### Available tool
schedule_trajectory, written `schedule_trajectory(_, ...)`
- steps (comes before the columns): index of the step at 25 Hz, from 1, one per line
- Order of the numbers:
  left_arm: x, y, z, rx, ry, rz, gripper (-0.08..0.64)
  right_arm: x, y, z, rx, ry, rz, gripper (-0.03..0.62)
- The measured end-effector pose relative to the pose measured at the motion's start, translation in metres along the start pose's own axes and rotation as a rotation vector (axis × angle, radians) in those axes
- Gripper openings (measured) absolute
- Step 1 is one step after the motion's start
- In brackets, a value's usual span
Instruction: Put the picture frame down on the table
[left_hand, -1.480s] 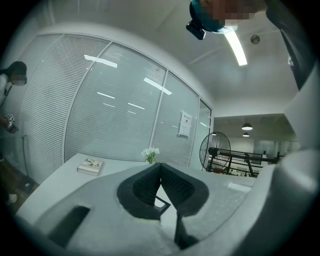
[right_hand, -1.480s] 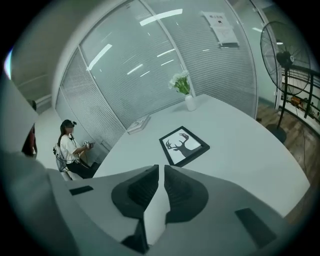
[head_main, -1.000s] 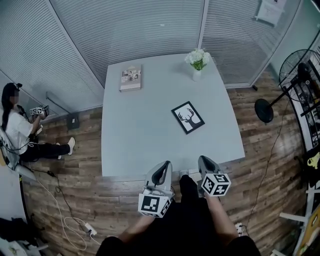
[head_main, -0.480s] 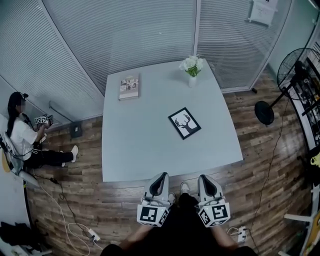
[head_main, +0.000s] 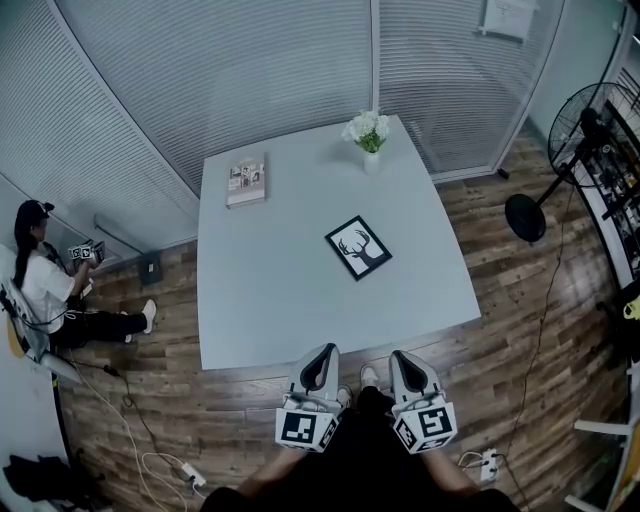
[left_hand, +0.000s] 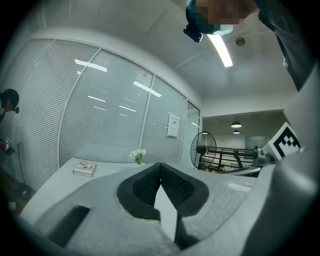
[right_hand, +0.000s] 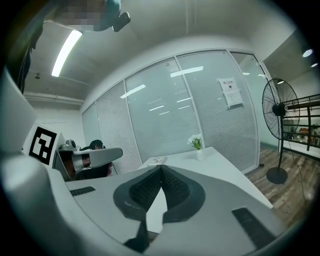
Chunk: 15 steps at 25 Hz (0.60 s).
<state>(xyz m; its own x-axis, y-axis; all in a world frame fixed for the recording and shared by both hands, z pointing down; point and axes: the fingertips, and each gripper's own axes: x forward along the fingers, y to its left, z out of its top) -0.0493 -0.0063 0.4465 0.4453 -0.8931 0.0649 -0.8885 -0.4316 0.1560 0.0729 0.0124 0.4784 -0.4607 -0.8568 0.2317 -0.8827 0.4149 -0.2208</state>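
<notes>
The picture frame (head_main: 358, 247), black-edged with a deer silhouette on white, lies flat on the pale blue table (head_main: 260, 300), right of its middle. Both grippers are held low against my body, well short of the table's near edge. My left gripper (head_main: 321, 353) has its jaws closed together at the tips with nothing between them; in its own view the left gripper (left_hand: 160, 165) points over the table. My right gripper (head_main: 399, 357) is likewise shut and empty, and the right gripper (right_hand: 161, 167) looks toward the table's far side.
A book (head_main: 246, 179) lies at the table's far left, a white vase of flowers (head_main: 367, 133) at the far right. A standing fan (head_main: 590, 140) is off to the right. A person (head_main: 45, 285) sits on the floor at left. Cables and a power strip (head_main: 190, 478) lie on the wooden floor.
The view has pulled back from the table. The right gripper has come down and in beside the left, near my body. The frame stays flat on the table.
</notes>
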Motion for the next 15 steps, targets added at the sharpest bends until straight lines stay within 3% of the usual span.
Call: schedule_trajectory(15,0.011,-0.011,-0.004,-0.008,0.006,0.003,0.015,0.002,-0.008,0.001,0.004,0.002,0.029,0.012)
